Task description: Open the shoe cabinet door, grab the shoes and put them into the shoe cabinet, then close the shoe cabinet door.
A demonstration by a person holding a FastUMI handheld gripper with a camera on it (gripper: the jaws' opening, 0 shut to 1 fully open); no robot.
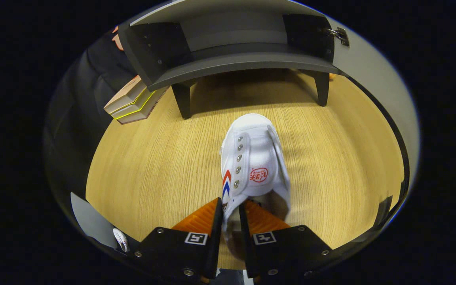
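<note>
Gripper (231, 211) clamps white sneaker (251, 162) by its side wall, above wooden floor; next: carry into open shoe cabinet (236, 43).

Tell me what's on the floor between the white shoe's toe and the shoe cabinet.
Nothing: in the gripper view, only bare wooden floor separates the white shoe, pinched at its collar by the fingers, from the open shoe cabinet.

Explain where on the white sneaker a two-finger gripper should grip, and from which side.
Grip the thin heel-side collar wall of the white sneaker, coming from behind the heel with the toe pointing at the shoe cabinet. The gripper is already shut there; a thin wall fits between narrow fingers.
</note>
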